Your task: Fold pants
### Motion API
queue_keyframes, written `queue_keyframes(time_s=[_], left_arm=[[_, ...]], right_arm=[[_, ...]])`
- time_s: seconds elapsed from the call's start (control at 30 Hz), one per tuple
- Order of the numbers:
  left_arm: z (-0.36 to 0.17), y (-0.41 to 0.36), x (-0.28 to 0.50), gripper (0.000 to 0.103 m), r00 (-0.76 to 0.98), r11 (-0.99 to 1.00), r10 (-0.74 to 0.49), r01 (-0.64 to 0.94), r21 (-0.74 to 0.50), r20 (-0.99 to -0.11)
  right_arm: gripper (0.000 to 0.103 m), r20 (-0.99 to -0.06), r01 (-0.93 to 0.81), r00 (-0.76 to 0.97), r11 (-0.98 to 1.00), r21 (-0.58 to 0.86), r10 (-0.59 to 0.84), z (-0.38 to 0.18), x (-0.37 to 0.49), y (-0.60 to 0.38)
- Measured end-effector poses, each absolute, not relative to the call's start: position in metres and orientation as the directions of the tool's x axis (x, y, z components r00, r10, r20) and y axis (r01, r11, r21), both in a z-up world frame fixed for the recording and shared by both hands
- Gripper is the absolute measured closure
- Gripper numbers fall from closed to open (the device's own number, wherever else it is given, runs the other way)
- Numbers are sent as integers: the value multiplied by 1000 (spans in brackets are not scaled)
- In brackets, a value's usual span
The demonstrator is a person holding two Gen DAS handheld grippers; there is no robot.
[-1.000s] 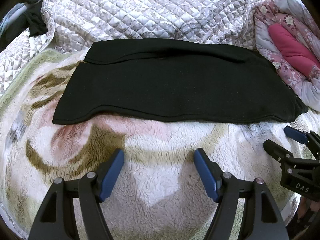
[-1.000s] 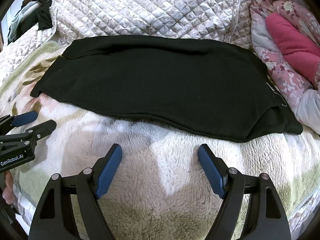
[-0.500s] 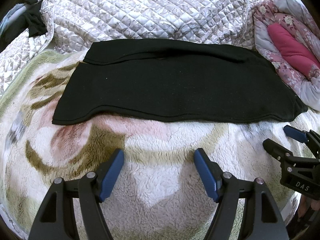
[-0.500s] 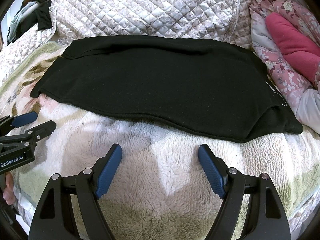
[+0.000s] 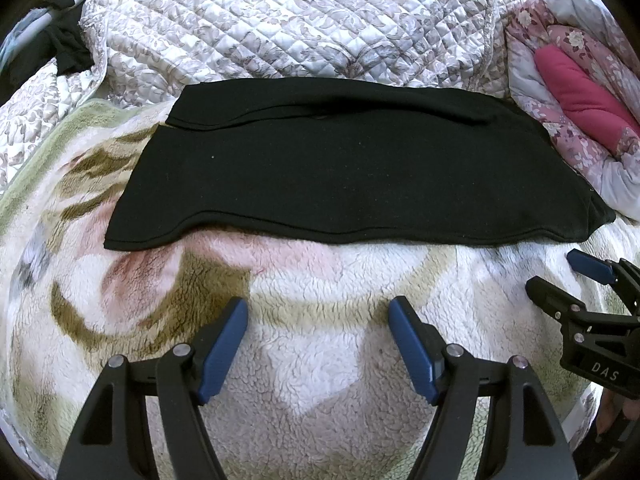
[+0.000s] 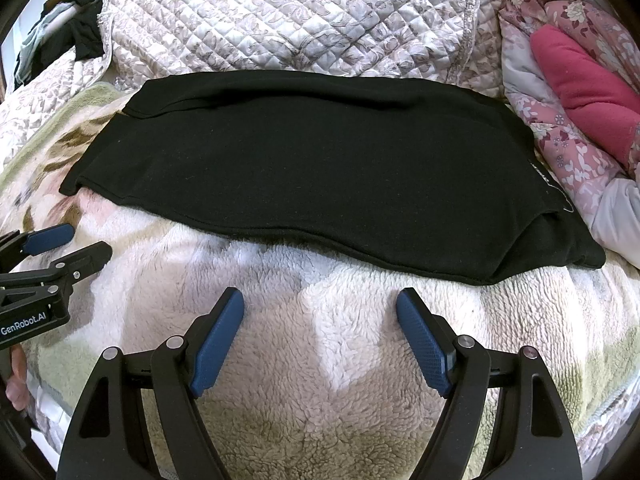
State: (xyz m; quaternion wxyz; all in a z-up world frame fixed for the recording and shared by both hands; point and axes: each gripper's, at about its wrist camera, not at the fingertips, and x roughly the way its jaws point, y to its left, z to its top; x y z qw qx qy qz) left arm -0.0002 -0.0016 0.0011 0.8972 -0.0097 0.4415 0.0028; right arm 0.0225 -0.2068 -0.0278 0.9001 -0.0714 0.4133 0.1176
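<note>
Item: black pants (image 5: 352,176), laid flat lengthwise across the fleece blanket (image 5: 320,280) on the bed, legs stacked, quilt (image 5: 280,24) behind.

My left gripper (image 5: 318,340): wide open, empty, short of the near hem.

My right gripper (image 6: 320,334): wide open, empty, likewise.

Handling note: I judge it best to pinch both layers at one end, lift evenly, and carry it across.
</note>
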Motion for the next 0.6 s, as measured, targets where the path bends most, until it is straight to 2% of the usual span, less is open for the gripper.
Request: queue_keyframes(time_s=[0.6], left_arm=[[2, -2, -1, 27, 611, 1000, -1, -14, -12, -792]], right_arm=[[24, -759, -275, 633, 961, -38, 152, -28, 22, -206]])
